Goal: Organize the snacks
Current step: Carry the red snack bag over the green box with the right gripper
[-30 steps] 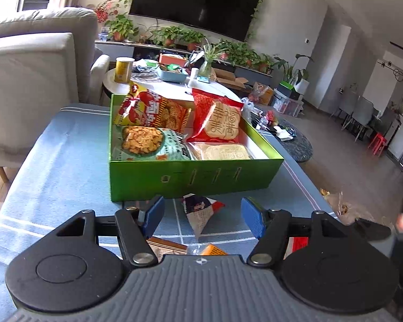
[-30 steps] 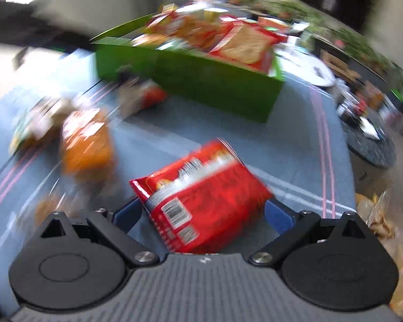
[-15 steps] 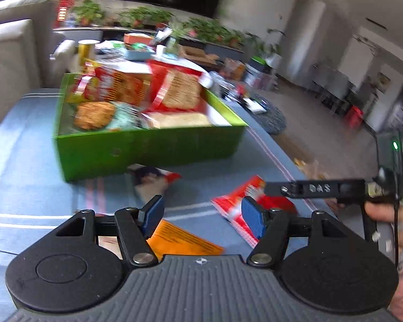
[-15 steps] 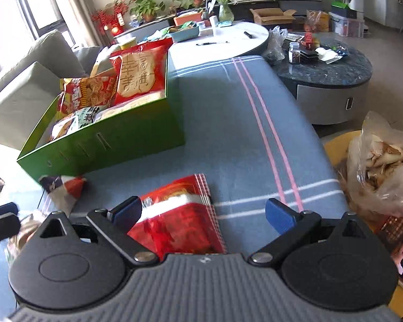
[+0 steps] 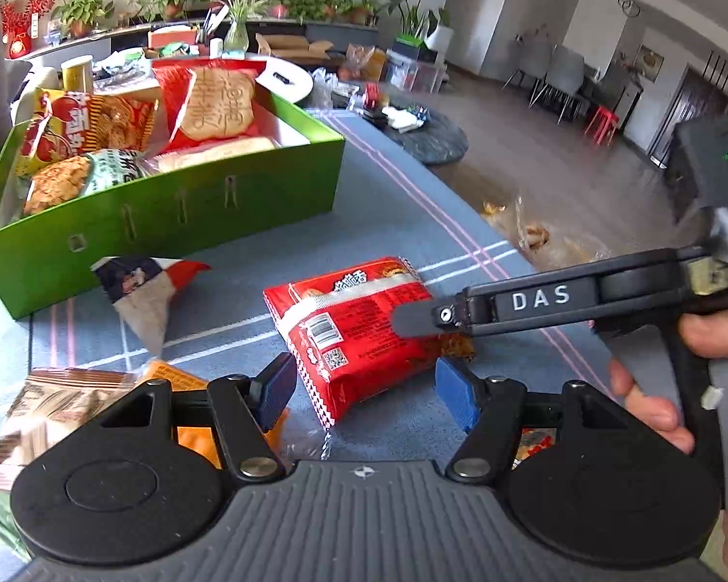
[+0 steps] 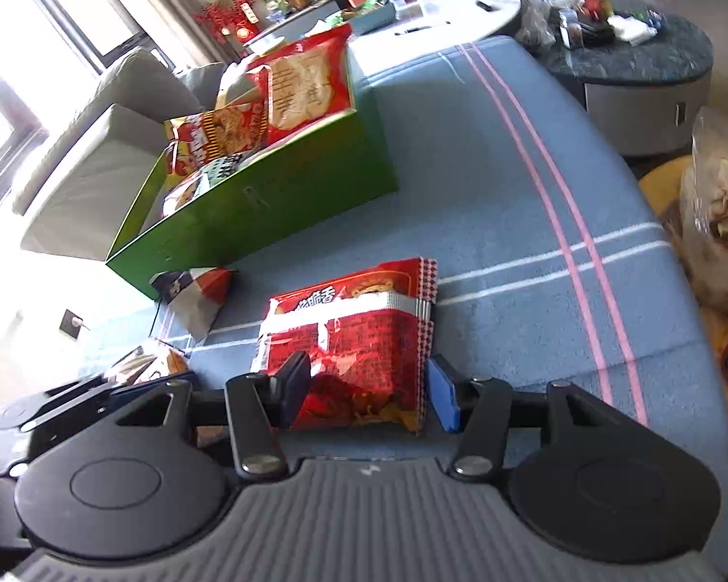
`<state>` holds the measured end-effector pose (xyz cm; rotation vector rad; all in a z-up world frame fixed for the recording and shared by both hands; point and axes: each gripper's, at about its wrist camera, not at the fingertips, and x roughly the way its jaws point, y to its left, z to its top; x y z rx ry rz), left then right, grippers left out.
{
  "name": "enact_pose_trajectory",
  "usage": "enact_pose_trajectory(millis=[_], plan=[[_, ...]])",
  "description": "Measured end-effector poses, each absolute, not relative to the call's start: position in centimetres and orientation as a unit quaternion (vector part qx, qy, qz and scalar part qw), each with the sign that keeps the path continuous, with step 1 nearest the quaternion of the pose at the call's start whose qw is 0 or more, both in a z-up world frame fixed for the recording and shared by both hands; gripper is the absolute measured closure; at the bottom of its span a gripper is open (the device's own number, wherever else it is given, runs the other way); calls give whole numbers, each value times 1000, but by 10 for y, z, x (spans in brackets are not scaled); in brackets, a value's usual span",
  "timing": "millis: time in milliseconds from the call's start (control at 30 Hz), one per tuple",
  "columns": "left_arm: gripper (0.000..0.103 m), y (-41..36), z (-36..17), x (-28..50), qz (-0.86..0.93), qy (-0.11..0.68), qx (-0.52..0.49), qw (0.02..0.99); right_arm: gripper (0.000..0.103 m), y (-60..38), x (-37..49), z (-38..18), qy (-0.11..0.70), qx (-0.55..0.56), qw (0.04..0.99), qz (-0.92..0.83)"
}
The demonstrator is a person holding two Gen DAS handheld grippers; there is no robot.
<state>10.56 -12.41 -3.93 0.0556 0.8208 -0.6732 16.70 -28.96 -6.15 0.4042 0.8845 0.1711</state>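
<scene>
So the surface is a table with a blue cloth (image 6: 485, 184) on it, pink and white stripes crossing. Sitting right on the cloth is a green box (image 5: 170, 213) full of snack packs. Just in front of the box there's a small triangular pack (image 5: 143, 291), and nearer than that a red snack bag (image 5: 354, 330) lying flat. Left of the red bag, an orange packet (image 5: 179, 380) and a brownish striped one (image 5: 53, 402), maybe overlapping, hard to tell.
</scene>
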Motion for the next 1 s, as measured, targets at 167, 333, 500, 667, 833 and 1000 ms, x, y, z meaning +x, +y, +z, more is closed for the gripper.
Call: enact_pose_trajectory(millis=[167, 333, 500, 667, 833, 1000], plan=[[43, -132, -45, 114, -313, 407, 36, 857, 10, -293, 171, -57, 409, 184, 891, 65], [44, -137, -53, 123, -304, 421, 31, 854, 10, -292, 179, -63, 418, 187, 885, 76], [56, -137, -55, 124, -311, 420, 18, 853, 14, -283, 180, -66, 427, 181, 880, 103], [56, -135, -34, 113, -317, 379, 20, 869, 15, -274, 171, -44, 396, 167, 896, 114], [56, -126, 0, 114, -317, 328, 20, 890, 15, -274, 171, -13, 353, 166, 912, 127], [56, -121, 28, 140, -301, 295, 17, 907, 15, -271, 197, 11, 323, 183, 918, 140]])
